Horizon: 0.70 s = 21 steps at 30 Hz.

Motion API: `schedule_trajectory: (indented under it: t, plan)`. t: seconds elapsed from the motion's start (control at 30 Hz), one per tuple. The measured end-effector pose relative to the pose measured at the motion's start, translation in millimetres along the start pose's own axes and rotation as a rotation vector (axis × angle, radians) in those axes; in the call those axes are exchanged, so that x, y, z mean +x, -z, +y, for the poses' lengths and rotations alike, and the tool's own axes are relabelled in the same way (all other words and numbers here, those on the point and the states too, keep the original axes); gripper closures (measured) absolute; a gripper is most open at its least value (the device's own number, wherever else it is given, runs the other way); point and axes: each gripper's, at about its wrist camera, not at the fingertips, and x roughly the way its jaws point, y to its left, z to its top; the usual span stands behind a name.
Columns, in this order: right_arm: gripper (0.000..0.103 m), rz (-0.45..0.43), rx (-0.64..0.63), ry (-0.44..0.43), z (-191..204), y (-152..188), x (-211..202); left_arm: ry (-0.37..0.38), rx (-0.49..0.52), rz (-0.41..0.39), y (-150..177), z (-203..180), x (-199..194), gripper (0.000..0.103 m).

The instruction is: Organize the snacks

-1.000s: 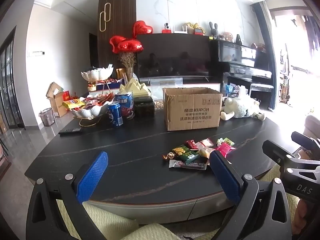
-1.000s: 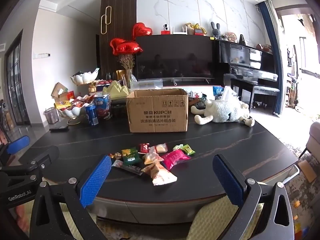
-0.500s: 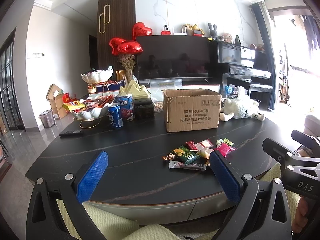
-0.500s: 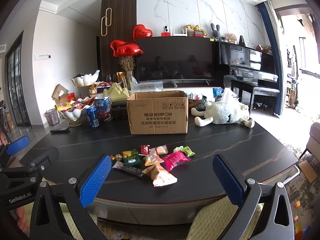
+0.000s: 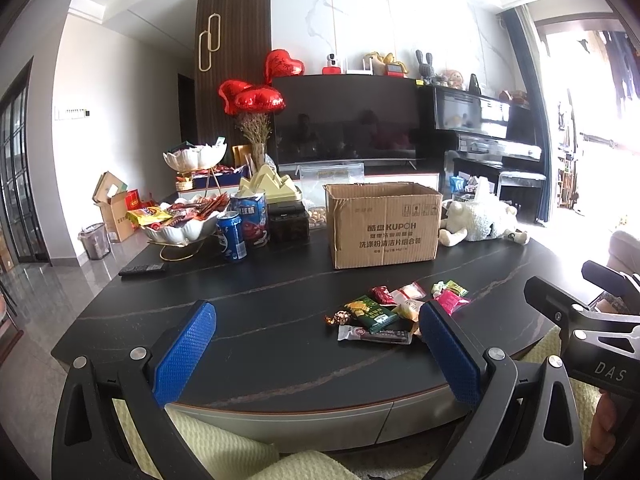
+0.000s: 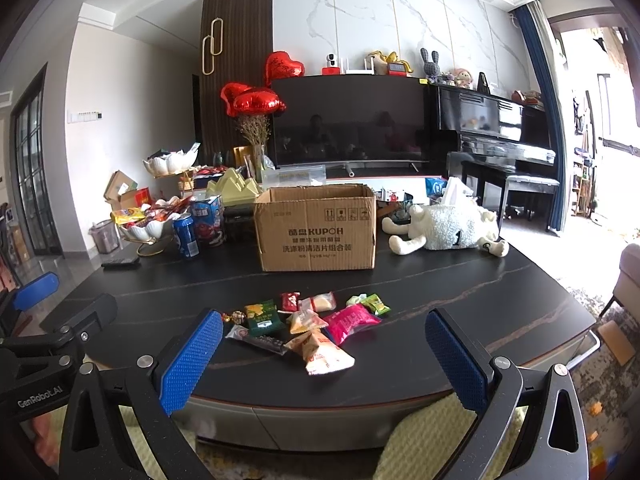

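A: Left wrist view first, from the left edge. What's there?

B: A remote [image 5: 142, 269] lies on the dark table [image 5: 248, 292]. Behind it stands a white bowl [image 5: 180, 232] piled with packets, then a blue can [image 5: 231, 236] and a carton [image 5: 250, 218] just beside it.

A: And the claw?

B: The left gripper [image 5: 316, 354] hangs over the near table edge, fingers spread wide, nothing between them.

A: Where are the snacks?

B: The snacks [image 5: 394, 312] lie in a loose heap on the table, in front of the open cardboard box [image 5: 382, 226] and apart from it. In this view they sit near the gripper's right finger [image 5: 448, 354]. A green packet [image 5: 370, 313] and a pink one [image 5: 450, 301] show clearly.

A: Further right?

B: A plush sheep [image 5: 478, 222] lies beside the box, and the other tool pokes in at the frame edge.

A: Right wrist view?

B: Same order: bowl, can, box [image 6: 316, 230], sheep [image 6: 448, 228]. The right gripper [image 6: 324, 354] is also spread wide and empty, short of the table. The heap [image 6: 312, 326] lies between its fingers in the frame, on the table beyond them, untouched. Nearest is an orange-and-white bag [image 6: 322, 354], with a dark bar [image 6: 256, 338] to its left.
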Motion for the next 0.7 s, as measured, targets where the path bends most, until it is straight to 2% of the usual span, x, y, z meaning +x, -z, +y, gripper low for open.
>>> schedule_trajectory:
  t: [0.7]
  plan:
    - [0.0, -0.004, 0.002, -0.001, -0.7, -0.5, -2.7, 0.001, 0.001, -0.005, -1.3, -1.4, -0.2, 0.0]
